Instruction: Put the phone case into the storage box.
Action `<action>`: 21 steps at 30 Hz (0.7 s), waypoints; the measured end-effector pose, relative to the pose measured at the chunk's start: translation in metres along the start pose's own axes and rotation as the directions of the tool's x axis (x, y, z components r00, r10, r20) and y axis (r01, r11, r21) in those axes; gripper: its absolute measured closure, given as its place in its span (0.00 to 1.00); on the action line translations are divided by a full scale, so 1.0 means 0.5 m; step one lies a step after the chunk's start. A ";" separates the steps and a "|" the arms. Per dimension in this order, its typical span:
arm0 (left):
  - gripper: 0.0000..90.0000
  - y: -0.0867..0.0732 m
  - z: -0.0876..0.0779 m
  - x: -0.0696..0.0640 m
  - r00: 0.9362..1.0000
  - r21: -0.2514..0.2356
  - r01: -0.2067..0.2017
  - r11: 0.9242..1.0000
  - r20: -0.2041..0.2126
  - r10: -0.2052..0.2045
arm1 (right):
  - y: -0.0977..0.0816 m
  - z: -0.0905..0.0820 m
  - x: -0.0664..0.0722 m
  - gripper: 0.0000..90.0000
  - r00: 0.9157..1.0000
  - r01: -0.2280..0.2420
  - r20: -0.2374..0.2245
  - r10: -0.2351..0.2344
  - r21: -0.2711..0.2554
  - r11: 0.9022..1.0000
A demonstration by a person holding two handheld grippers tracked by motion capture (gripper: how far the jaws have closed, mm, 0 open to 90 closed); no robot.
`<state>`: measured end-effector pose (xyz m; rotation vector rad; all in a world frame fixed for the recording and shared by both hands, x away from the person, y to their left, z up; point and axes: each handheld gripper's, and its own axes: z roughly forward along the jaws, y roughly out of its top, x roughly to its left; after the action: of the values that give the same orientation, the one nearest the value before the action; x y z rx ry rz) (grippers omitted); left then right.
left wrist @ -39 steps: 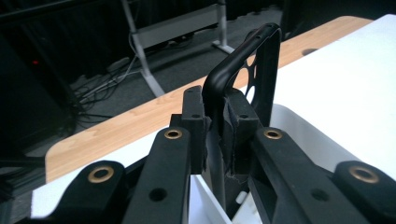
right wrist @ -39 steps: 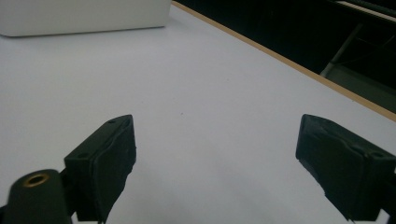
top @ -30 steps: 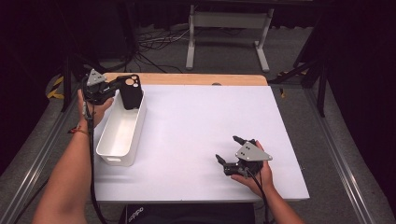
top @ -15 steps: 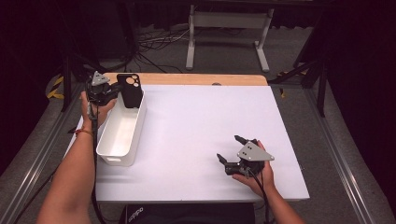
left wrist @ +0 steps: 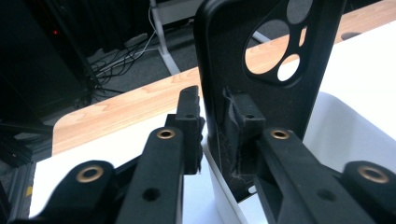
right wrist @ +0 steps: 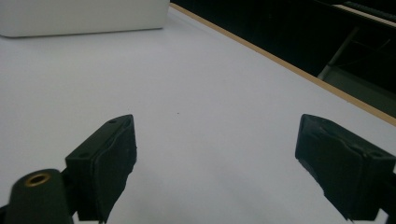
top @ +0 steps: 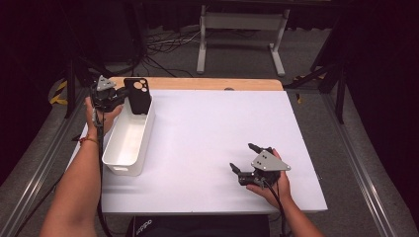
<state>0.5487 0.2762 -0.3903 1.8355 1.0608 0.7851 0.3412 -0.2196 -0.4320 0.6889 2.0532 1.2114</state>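
Evidently the left gripper (top: 121, 94) pinches a black phone case (top: 138, 95) upright above the white bin's (top: 114, 160) far end, probably to drop it in. Meanwhile the right gripper (top: 244, 159) rests on the table (top: 207, 128), jaws wide apart and empty, out of the way

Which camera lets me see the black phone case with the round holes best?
The left gripper view: the phone case is close up, its camera holes clear, one pad touching it. The high view shows it small, upright at the white bin's far end. The right gripper view looks across the white table.
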 end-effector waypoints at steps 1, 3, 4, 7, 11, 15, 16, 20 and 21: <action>0.85 0.001 -0.002 0.000 1.000 0.003 -0.001 1.000 -0.003 0.001 | 0.000 0.000 0.000 0.15 1.000 0.001 -0.001 -0.001 0.001 1.000; 0.85 0.002 -0.005 0.000 1.000 0.000 0.001 1.000 -0.006 -0.001 | -0.001 0.001 0.000 0.15 1.000 0.002 -0.001 -0.002 0.001 1.000; 0.84 0.002 -0.007 -0.001 1.000 -0.001 0.001 1.000 -0.009 -0.001 | -0.001 0.001 0.001 0.15 1.000 0.003 -0.003 -0.003 0.001 1.000; 0.83 0.005 -0.015 0.000 1.000 -0.008 0.004 1.000 -0.012 -0.004 | -0.001 0.000 0.001 0.15 1.000 0.009 -0.005 -0.008 0.002 1.000; 0.83 0.007 -0.022 -0.007 1.000 -0.014 -0.007 1.000 -0.018 0.007 | -0.001 0.000 0.001 0.15 1.000 0.010 -0.005 -0.010 0.003 1.000; 0.82 0.006 -0.028 -0.012 1.000 -0.016 -0.013 1.000 -0.018 0.012 | -0.001 -0.001 0.001 0.15 1.000 0.011 -0.005 -0.011 0.003 1.000; 0.82 0.006 -0.028 -0.012 1.000 -0.016 -0.013 1.000 -0.018 0.012 | 0.000 -0.001 0.002 0.15 1.000 0.011 -0.005 -0.011 0.001 1.000; 0.82 0.006 -0.037 -0.016 1.000 -0.025 -0.016 1.000 -0.018 0.015 | 0.001 -0.002 0.002 0.15 1.000 0.016 -0.007 -0.016 -0.002 1.000; 0.81 0.006 -0.040 -0.017 1.000 -0.027 -0.017 0.999 -0.017 0.016 | 0.001 -0.002 0.003 0.15 1.000 0.017 -0.008 -0.017 -0.002 1.000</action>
<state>0.5297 0.2750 -0.3799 1.8197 1.0421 0.8226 0.3395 -0.2187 -0.4315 0.6661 2.0602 1.2080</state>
